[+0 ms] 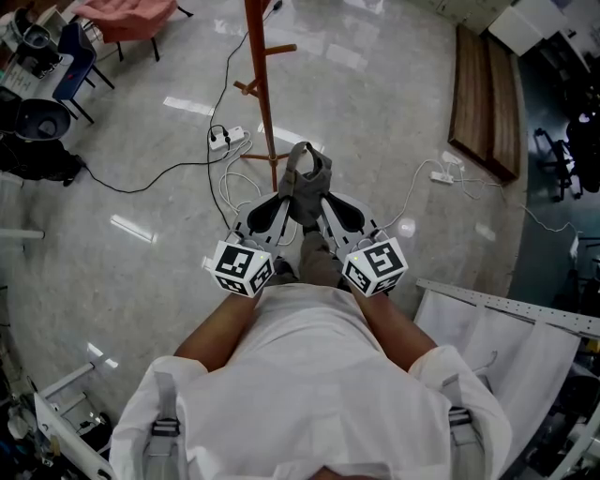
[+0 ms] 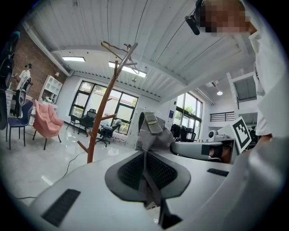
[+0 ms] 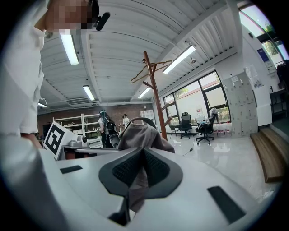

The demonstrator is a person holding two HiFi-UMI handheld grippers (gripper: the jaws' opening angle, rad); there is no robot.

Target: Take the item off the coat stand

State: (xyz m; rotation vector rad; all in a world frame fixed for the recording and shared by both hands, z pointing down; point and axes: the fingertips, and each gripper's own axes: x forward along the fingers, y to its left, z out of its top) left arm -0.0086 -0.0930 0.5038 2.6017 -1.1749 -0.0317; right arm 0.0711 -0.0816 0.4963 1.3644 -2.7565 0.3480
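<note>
A grey fabric item with a strap (image 1: 306, 180) hangs between my two grippers, in front of the person's body. My left gripper (image 1: 284, 201) is shut on its left side, and the left gripper view shows the cloth (image 2: 151, 133) pinched between the dark pads. My right gripper (image 1: 325, 202) is shut on its right side, with the fabric (image 3: 141, 134) bunched in the jaws. The brown wooden coat stand (image 1: 265, 89) rises just beyond the item, apart from it. A wire hanger (image 2: 118, 48) rests on the stand's top (image 3: 151, 67).
A white power strip (image 1: 228, 139) and cables lie on the floor by the stand's base. Wooden boards (image 1: 483, 98) lie at the far right, and a white rack (image 1: 506, 309) stands at the near right. A pink-draped chair (image 1: 127, 19) and a black chair (image 1: 42, 117) are at the far left.
</note>
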